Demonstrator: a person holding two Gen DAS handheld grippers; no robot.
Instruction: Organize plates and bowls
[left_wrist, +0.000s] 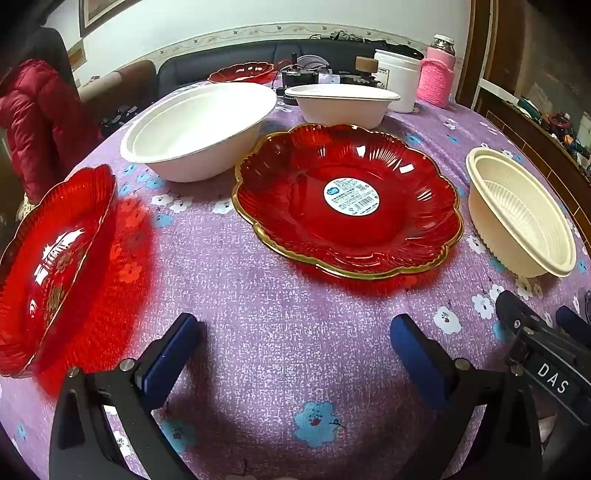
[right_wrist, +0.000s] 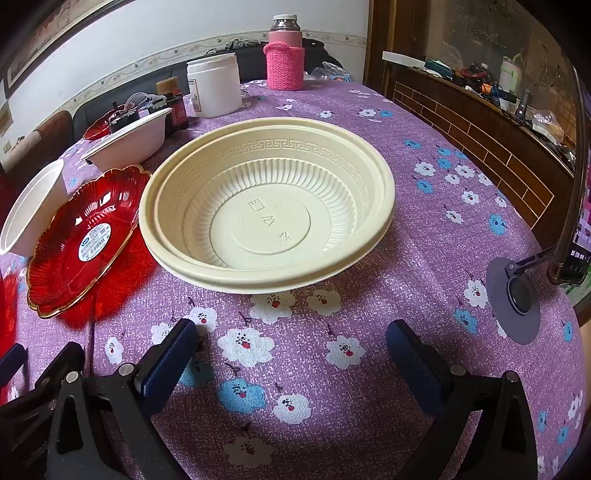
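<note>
Even indoor light, sharp centre, fisheye-warped dark corners

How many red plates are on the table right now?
3. One red plate with a sticker sits mid-table, another red plate at the left edge, and a third red plate lies far back near the sofa. More could be hidden outside the cameras' view.

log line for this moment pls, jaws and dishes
left gripper jaws open, empty | right gripper jaws open, empty | red plate, cream bowl untouched on tablecloth
</note>
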